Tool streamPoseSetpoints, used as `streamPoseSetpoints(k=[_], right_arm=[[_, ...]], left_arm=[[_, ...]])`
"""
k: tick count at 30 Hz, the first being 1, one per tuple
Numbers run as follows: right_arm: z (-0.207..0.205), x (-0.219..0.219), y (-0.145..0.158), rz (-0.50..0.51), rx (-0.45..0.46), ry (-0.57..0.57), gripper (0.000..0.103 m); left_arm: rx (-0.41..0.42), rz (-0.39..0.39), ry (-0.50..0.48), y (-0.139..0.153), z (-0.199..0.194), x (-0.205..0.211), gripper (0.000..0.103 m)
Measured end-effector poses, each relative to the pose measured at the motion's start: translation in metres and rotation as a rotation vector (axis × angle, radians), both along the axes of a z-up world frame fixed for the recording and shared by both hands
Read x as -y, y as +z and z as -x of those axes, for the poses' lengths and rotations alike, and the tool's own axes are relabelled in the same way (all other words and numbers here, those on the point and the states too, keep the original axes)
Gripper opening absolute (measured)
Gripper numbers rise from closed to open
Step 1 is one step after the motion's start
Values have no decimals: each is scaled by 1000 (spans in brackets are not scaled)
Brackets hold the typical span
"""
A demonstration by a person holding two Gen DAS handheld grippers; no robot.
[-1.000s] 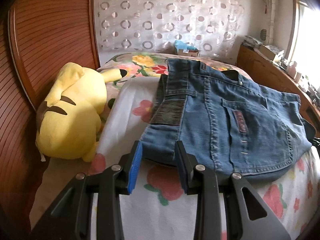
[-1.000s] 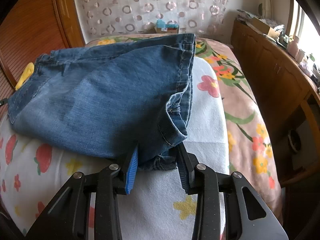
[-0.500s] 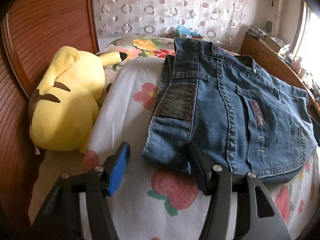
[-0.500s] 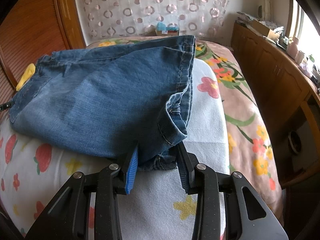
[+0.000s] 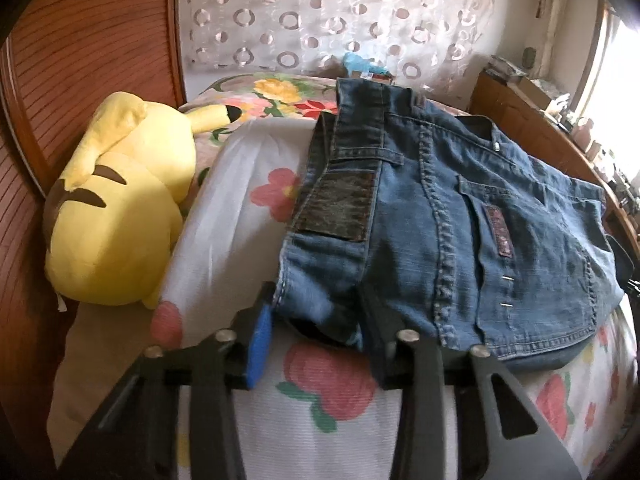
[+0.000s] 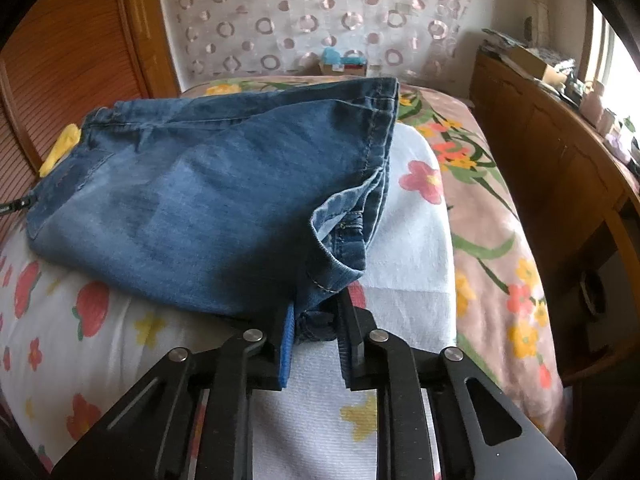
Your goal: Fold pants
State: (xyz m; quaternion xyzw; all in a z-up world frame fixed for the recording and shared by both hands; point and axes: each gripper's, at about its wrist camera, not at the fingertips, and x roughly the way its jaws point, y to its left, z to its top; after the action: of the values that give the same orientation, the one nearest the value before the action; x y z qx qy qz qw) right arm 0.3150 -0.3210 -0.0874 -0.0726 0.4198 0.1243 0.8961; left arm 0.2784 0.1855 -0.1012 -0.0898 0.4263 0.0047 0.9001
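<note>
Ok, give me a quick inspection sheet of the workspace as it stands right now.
Surface: bed with white floral cover.
Job's things: jeans, folded, lying on the bed.
Clutter: yellow plush beside the jeans; small box at the far end.
Grippers: left gripper jaws apart around the waist corner; right gripper jaws shut on the hem end.
Cables: nothing seen.
Surroundings: wooden headboard, circle-print curtain, wooden dresser, window.
</note>
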Motion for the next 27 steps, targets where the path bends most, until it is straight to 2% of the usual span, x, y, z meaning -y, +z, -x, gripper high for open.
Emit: streamPoseSetpoints(k=[3,6,15,23,27], right_arm=[[2,0,7,-2,25,17,13],[3,2,17,-17,51,19,13],[11,-1,54,0,166,9,12],[27,-13,102,41,283,14,11],[45,-14,127,39,333,11,11]], left_arm=[[23,10,-11,4,2,4,14],[75,10,-7,14,9,7,9],[260,-18,8,70,41,16,7],[359,-33,20,113,54,12,6],[397,-41,8,129,85,12,6]])
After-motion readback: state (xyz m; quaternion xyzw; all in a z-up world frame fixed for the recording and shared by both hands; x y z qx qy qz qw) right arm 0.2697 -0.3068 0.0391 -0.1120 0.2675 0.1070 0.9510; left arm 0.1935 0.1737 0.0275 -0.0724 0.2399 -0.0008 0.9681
